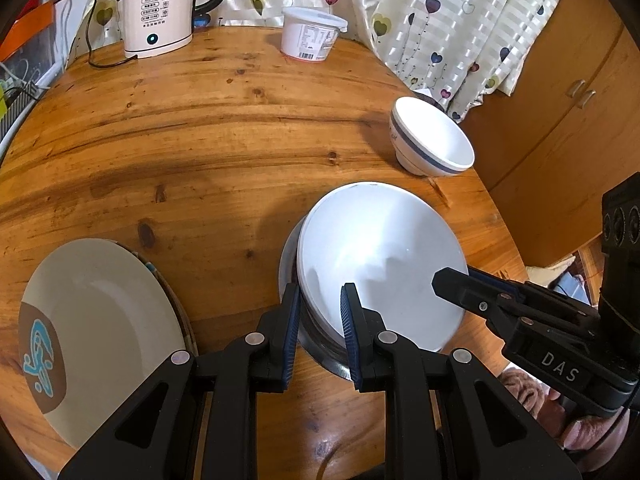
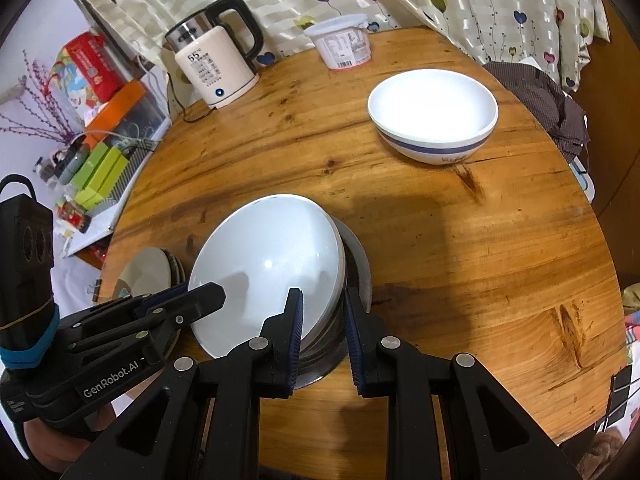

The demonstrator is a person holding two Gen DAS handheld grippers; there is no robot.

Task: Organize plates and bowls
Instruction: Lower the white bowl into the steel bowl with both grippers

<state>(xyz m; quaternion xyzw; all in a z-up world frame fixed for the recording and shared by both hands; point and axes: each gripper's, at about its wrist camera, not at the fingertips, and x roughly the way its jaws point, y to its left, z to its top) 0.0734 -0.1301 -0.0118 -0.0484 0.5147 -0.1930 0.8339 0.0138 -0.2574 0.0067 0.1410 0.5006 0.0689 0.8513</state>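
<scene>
A white bowl (image 1: 380, 256) (image 2: 268, 264) sits nested in a steel bowl (image 1: 320, 344) (image 2: 356, 264) near the table's front. My left gripper (image 1: 320, 320) (image 2: 192, 294) straddles the near-left rim of the nested bowls, with both rims between its pads. My right gripper (image 2: 322, 320) (image 1: 448, 276) straddles their right rim the same way. I cannot tell if either one presses on the rims. A white bowl with a blue band (image 1: 432, 136) (image 2: 434, 116) stands alone at the far right. A beige plate with a brown and blue mark (image 1: 96, 328) (image 2: 146, 268) tops a small stack at the left.
A round wooden table (image 1: 224, 128) (image 2: 460, 248) holds an electric kettle (image 1: 158, 8) (image 2: 216, 64) and a lidded white tub (image 1: 310, 34) (image 2: 342, 40) at the back by a curtain. A dark cloth (image 2: 548, 100) lies off the right edge. Clutter (image 2: 96, 148) lies at left.
</scene>
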